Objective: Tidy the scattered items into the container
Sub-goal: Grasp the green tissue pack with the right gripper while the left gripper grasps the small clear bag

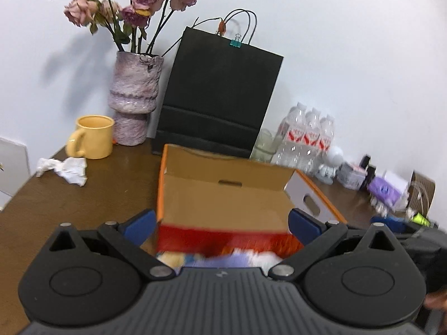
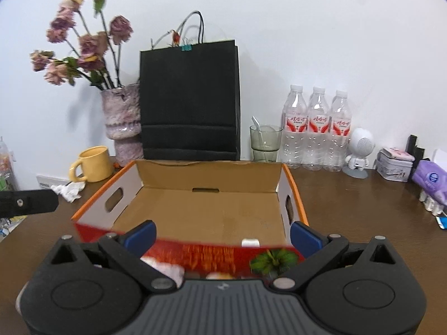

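An open cardboard box [image 2: 209,212] with orange rims and a red printed front wall sits on the brown table; it also shows in the left wrist view [image 1: 223,195]. Its inside floor looks bare. My right gripper [image 2: 222,236] is open, fingers spread wide over the box's front wall. My left gripper [image 1: 220,223] is open too, at the box's front edge. A crumpled white paper [image 1: 65,169] lies at the left, also in the right wrist view [image 2: 68,190]. Blurred items lie under both grippers, among them something purple [image 1: 223,259] and a green leafy piece [image 2: 272,259].
A yellow mug [image 2: 93,164], a vase of dried roses [image 2: 121,122], a black paper bag [image 2: 190,100], a glass [image 2: 264,143], three water bottles [image 2: 317,128], a white figurine [image 2: 360,150], a tin [image 2: 394,164] and a purple tissue pack [image 2: 430,181] line the back.
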The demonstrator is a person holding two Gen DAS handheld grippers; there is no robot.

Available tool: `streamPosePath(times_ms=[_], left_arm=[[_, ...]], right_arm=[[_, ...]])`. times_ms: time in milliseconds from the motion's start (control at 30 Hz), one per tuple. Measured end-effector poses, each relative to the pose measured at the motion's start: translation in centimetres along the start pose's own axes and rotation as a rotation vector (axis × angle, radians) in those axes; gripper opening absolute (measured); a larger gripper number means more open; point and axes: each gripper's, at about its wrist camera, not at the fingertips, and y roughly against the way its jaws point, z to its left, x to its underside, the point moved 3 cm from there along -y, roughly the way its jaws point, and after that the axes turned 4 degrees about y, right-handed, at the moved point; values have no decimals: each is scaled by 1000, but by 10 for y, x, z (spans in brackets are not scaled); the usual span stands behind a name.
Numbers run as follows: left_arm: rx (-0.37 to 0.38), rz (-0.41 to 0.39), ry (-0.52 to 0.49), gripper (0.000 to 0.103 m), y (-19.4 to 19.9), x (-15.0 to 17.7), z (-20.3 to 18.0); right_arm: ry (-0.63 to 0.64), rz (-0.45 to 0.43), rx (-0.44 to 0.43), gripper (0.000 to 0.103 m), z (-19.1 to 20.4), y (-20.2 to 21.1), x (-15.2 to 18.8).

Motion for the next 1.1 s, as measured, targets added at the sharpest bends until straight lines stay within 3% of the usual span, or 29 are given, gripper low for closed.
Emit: streamPosePath(times_ms=[333,600,767,833,900,1033,1100], left_arm=[[-20,63,-124,103,56,65,9],[-39,192,-239,103,53,122,12],[-40,189,-328,100,49,138,7],[-43,197,-359,95,44,141,4],[-28,216,-370,82,40,146,2],[10,224,-371,66,38,150,1],[50,231,-364,41,39,151,-1]], right_arm=[[69,80,-35,103,24,67,71],[49,183,-81,103,48,81,127],[52,211,-93,102,61,83,147],[53,212,-90,101,65,83,151],[54,208,-80,99,67,83,153],[58,204,-79,94,69,80,153],[59,201,-89,78,69,80,154]])
